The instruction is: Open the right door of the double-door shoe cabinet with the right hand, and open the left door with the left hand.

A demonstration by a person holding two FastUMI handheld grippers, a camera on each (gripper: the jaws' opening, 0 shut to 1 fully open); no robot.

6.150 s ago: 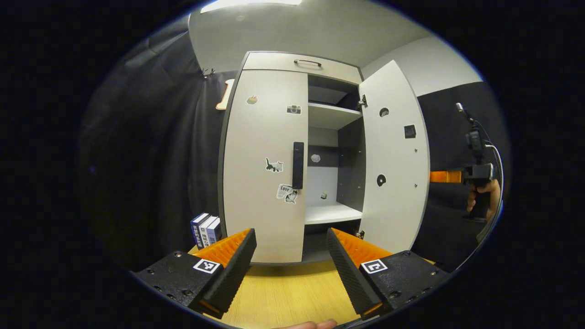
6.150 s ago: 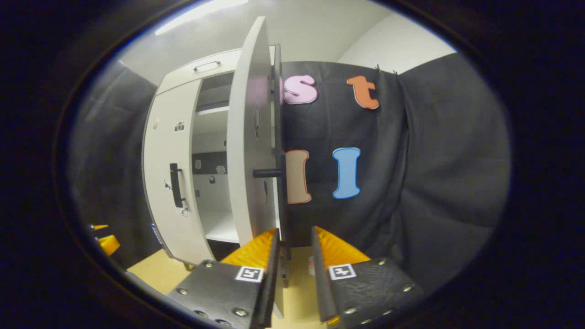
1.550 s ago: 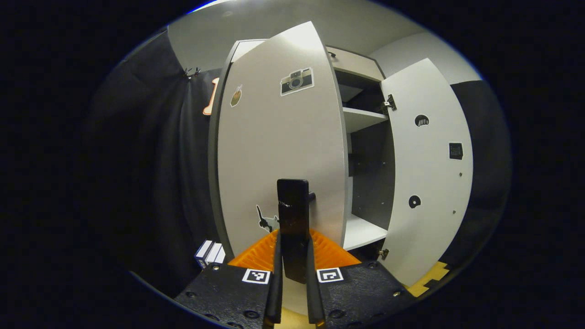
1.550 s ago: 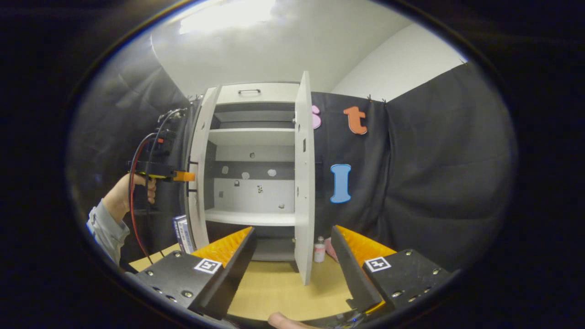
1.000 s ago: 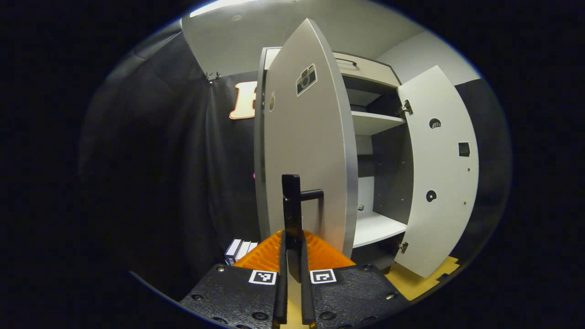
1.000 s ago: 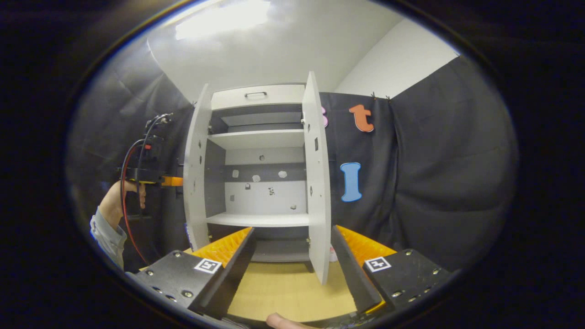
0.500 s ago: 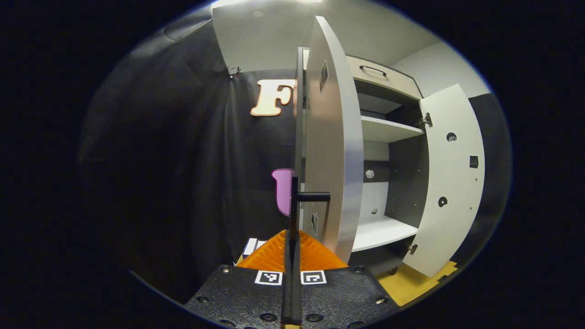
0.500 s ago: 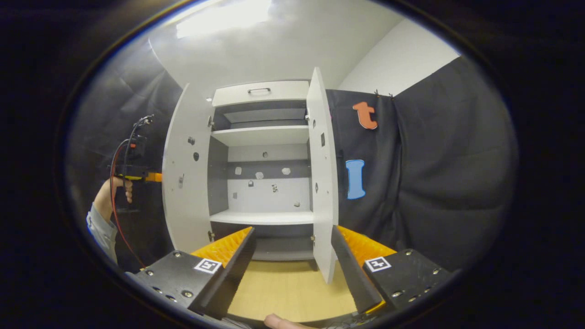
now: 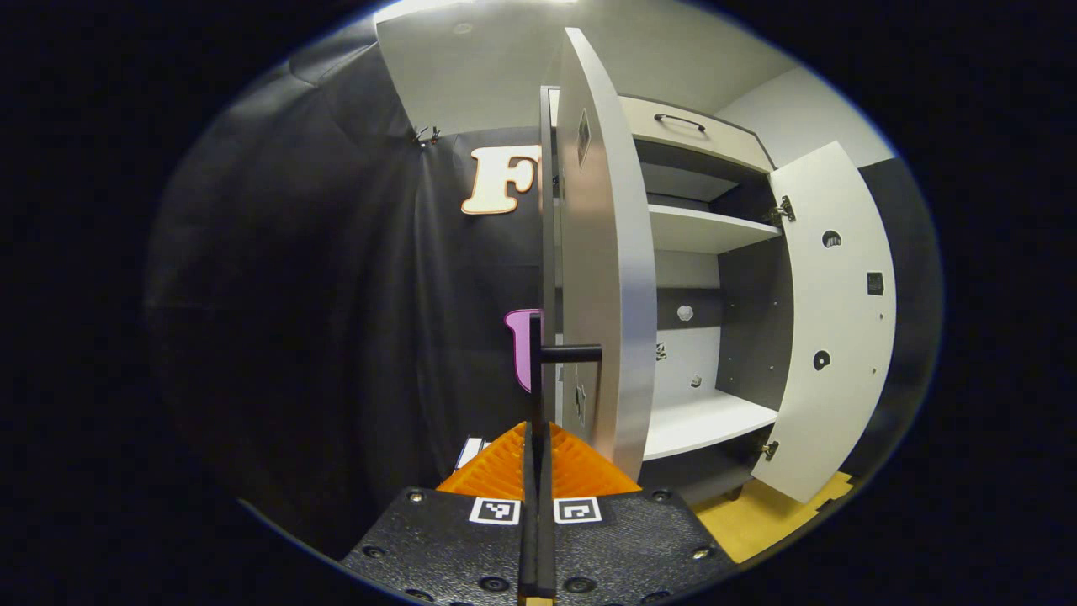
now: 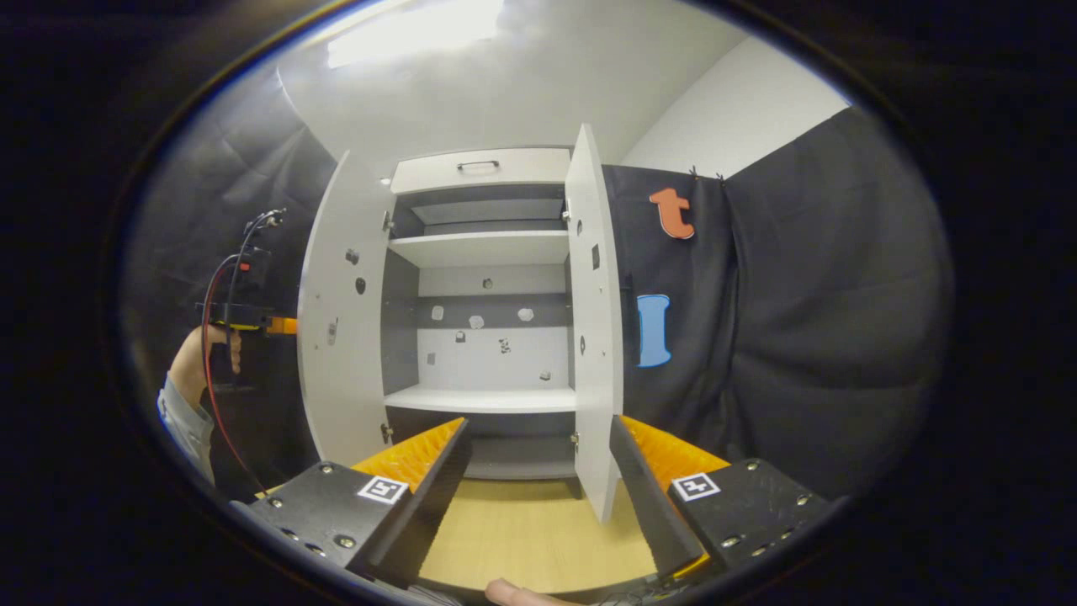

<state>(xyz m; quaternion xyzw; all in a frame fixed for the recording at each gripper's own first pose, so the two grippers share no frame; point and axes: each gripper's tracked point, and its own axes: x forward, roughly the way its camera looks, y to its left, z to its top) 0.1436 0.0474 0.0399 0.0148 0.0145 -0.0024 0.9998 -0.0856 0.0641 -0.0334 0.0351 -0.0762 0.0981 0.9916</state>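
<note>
The white shoe cabinet (image 10: 480, 252) stands with both doors swung wide. In the left gripper view the left door (image 9: 610, 278) is seen nearly edge-on, and my left gripper (image 9: 536, 433) is shut on its black bar handle (image 9: 536, 370). The right door (image 9: 829, 320) hangs open beyond it. In the right gripper view my right gripper (image 10: 534, 438) is open and holds nothing, back from the cabinet front, with the right door (image 10: 593, 320) just above its right finger. Far left, a hand (image 10: 198, 358) holds the left gripper (image 10: 282, 326) against the outer side of the left door (image 10: 341, 328).
The cabinet rests on a wooden tabletop (image 10: 530, 530). A drawer with a metal pull (image 10: 478, 168) tops the cabinet, and bare shelves (image 10: 484, 400) show inside. A few books (image 9: 471, 450) stand left of the cabinet. Black cloth walls close both sides.
The left gripper closed on the left door's handle and pulled that door from shut to wide open. The right gripper let go of the right door and backed away, open.
</note>
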